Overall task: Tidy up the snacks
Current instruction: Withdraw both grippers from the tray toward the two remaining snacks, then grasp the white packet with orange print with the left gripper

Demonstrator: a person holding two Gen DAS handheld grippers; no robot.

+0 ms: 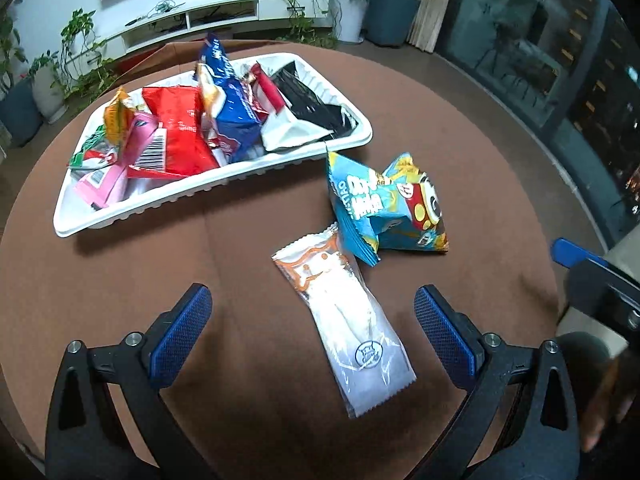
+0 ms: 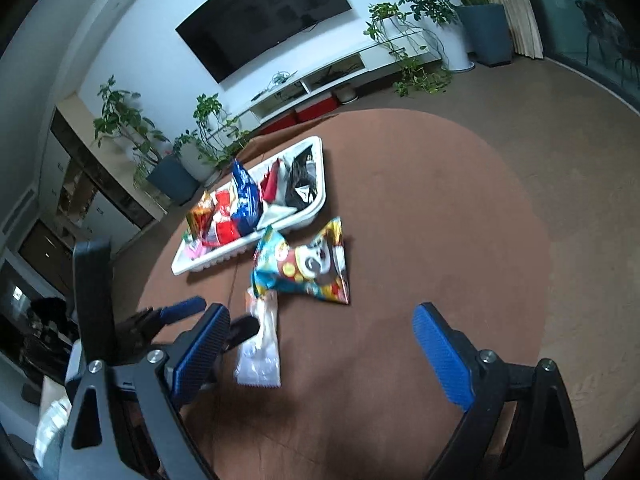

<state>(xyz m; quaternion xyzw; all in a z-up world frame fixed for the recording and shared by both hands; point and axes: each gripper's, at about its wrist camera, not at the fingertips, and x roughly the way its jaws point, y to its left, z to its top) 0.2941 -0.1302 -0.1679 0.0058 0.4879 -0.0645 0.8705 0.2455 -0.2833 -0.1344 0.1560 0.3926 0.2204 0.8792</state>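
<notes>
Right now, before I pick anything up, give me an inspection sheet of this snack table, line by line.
Surface: round brown table, mostly bare at the near side.
Job's things: white tray piled with assorted snack packets; white packet and blue cartoon bag lying on the table outside the tray, ends touching or overlapping.
Clutter: nothing seen.
Grippers: left gripper open, the white packet between its fingers, not gripped; right gripper open, holding nothing, over bare table.
Cables: loose wires on the white TV shelf.
Surroundings: wall TV, potted plants, dark windows.
</notes>
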